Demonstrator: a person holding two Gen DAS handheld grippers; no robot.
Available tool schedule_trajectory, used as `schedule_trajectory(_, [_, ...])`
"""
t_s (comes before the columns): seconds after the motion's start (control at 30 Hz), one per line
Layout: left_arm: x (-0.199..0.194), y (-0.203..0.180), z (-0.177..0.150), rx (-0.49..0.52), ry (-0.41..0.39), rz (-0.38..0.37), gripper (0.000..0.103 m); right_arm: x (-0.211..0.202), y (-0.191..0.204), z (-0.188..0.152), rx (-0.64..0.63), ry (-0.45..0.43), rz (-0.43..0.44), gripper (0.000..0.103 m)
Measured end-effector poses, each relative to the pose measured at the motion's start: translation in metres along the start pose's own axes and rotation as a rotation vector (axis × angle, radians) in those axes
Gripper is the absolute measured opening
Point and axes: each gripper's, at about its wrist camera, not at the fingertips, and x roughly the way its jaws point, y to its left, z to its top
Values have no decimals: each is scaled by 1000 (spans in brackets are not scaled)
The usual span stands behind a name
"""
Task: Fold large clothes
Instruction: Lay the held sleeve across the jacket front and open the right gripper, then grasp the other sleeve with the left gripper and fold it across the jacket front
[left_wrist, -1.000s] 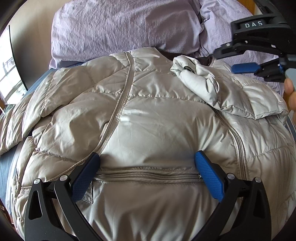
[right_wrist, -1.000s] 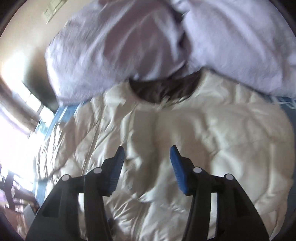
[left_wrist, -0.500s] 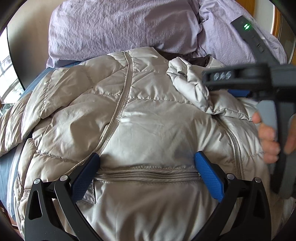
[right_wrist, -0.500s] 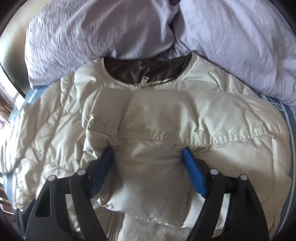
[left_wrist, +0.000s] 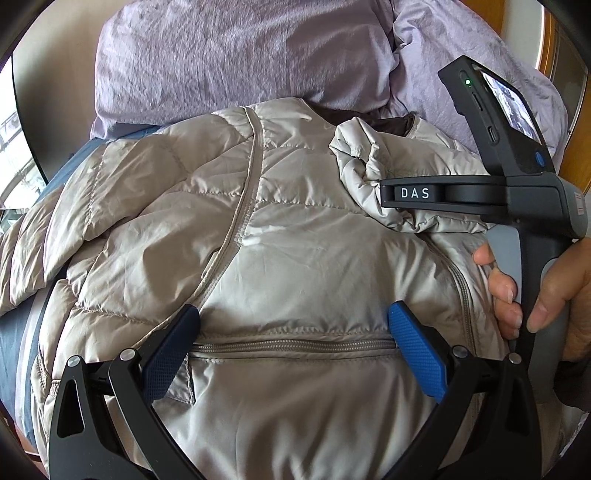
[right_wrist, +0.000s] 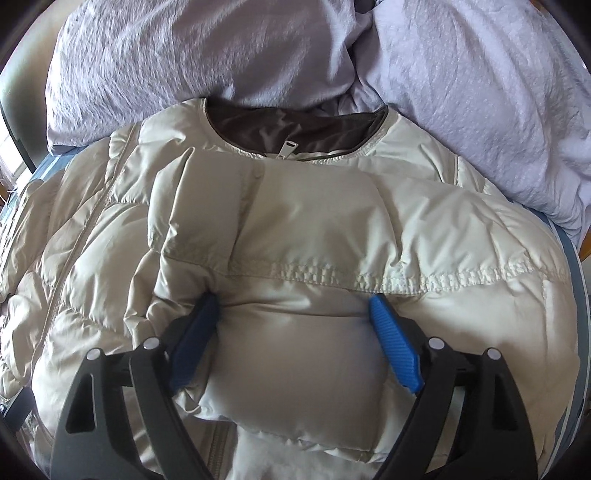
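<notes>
In the left wrist view, the far left edge shows a dark curved frame with a bright window behind it, and below that a strip of the bed's blue sheet. A beige padded jacket fills the middle of the frame, spread over the bed with its neck toward the top, where lilac pillows lie just beyond it. One sleeve trails off to the lower left. The left claw sits at the bottom centre, spread wide, its blue pads resting on the jacket at either end of a horizontal pocket zipper; the fabric bulges between them, but the pads do not pinch it. At upper right a bunched sleeve cuff lies folded over the chest. At the right edge a person's hand grips the handle of the other tool.

In the right wrist view, the jacket again covers the frame, with the dark brown lining of its collar at top centre and pillows above. The folded sleeve crosses the chest from centre to right. At the bottom the right claw is opening, its jaws already wide, with a puffy section of the sleeve between the pads, which touch the fabric without squeezing it.
</notes>
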Motion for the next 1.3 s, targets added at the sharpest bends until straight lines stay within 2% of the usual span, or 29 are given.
schedule_trajectory(0.33, [-14,6,4,-14,-41,11,102,-5,-1,-5,2,-15,-6,85])
schedule_trajectory(0.53, [-27,32,15,-82,-79,38,102,-8,-1,-8,1,-34,-9,85])
schedule_trajectory(0.7, [-30,65,21,-143,-84,89,102,-9,-1,-11,2,-48,-20,88])
schedule_trajectory(0.93, [-36,132,23,-233,-79,197,102,-9,-1,-13,11,-74,-35,91])
schedule_trajectory(1.13, [-41,224,22,-351,-30,342,102,-10,-2,-14,14,-88,-33,91])
schedule_trajectory(1.3, [-47,309,11,-503,18,465,102,-11,-3,-15,16,-94,-28,91])
